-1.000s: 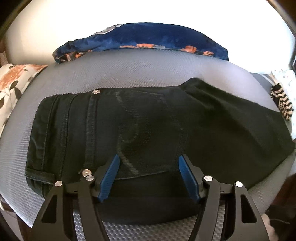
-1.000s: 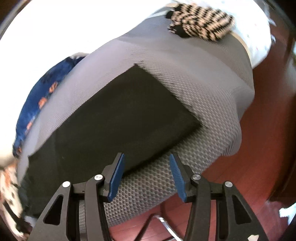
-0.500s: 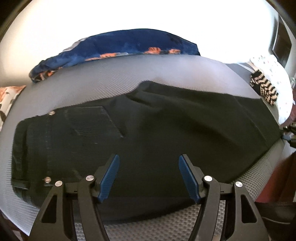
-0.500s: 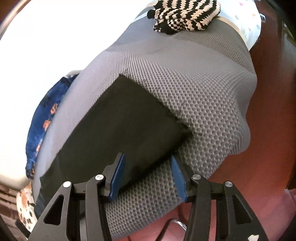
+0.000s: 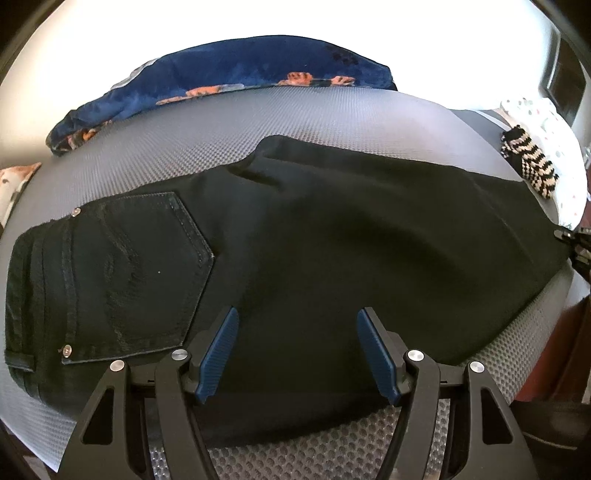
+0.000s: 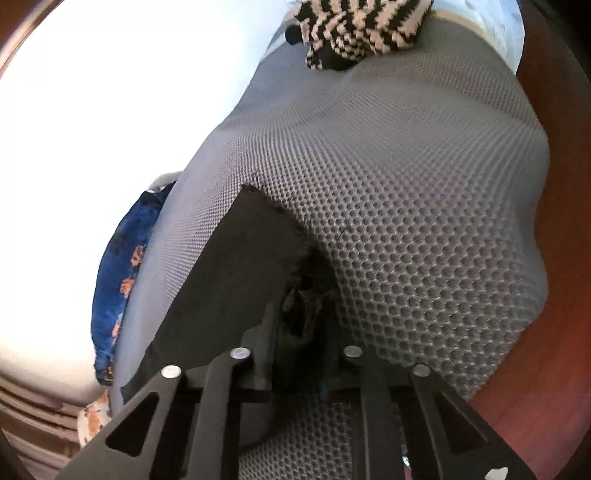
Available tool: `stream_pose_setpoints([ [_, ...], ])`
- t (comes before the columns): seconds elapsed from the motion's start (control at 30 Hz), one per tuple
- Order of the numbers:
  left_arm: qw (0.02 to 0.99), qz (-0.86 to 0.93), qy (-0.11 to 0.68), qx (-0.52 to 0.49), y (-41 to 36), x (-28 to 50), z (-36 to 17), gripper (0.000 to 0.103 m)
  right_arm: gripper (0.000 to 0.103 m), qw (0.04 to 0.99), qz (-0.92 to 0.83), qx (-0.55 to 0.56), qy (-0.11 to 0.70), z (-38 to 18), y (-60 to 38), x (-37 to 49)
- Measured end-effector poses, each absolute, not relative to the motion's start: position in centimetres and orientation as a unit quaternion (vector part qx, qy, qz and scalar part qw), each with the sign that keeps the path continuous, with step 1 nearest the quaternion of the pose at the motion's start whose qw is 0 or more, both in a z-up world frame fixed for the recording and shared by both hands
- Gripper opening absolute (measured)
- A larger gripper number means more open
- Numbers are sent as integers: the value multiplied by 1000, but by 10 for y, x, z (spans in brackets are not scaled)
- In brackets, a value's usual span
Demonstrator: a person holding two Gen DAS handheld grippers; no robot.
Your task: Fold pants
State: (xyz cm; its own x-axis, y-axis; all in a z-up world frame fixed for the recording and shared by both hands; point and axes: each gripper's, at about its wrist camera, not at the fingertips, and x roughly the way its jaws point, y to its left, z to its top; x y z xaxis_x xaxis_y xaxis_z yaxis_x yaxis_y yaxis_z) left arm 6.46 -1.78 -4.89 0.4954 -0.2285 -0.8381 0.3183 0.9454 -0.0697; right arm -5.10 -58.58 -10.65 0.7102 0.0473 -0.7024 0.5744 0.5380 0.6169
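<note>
Black pants (image 5: 317,243) lie folded lengthwise on a grey mesh pad (image 5: 207,144), waistband and back pocket (image 5: 147,273) at the left, legs running right. My left gripper (image 5: 297,354) is open and hovers over the near edge of the thigh, holding nothing. In the right wrist view the leg hem (image 6: 236,273) reaches into my right gripper (image 6: 299,325), whose jaws are closed on the hem corner and lift it slightly off the pad (image 6: 406,206). The right gripper's tip shows at the far right of the left wrist view (image 5: 576,243).
A blue floral garment (image 5: 229,81) lies along the pad's far edge. A black-and-cream striped knit (image 5: 532,166) sits at the right end, also in the right wrist view (image 6: 362,29). A floral cloth (image 5: 14,184) lies far left. Wooden floor (image 6: 561,295) lies below the pad's right edge.
My right gripper moved in onto the hem corner and closed on it. My left gripper slid right along the pants, from the waistband toward the thigh, staying open.
</note>
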Motion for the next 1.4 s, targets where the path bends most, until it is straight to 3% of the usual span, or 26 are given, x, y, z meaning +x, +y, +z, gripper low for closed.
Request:
stream_pose_setpoints([
  [0.3, 863, -156, 477, 62, -21, 64, -56, 68, 9, 805, -153, 464, 336, -95, -580, -45],
  [0.53, 855, -167, 491, 19, -10, 68, -50, 68, 9, 824, -106, 439, 343, -63, -549, -20],
  [0.77, 858, -174, 482, -28, 11, 66, -33, 68, 9, 842, -23, 389, 373, -41, -477, 31],
  [1.17, 871, -144, 465, -66, 63, 62, -15, 68, 9, 822, 127, 327, 448, -56, -317, 109],
  [1.4, 871, -146, 459, -99, 85, 57, -7, 68, 9, 799, 197, 251, 509, -81, -228, 105],
])
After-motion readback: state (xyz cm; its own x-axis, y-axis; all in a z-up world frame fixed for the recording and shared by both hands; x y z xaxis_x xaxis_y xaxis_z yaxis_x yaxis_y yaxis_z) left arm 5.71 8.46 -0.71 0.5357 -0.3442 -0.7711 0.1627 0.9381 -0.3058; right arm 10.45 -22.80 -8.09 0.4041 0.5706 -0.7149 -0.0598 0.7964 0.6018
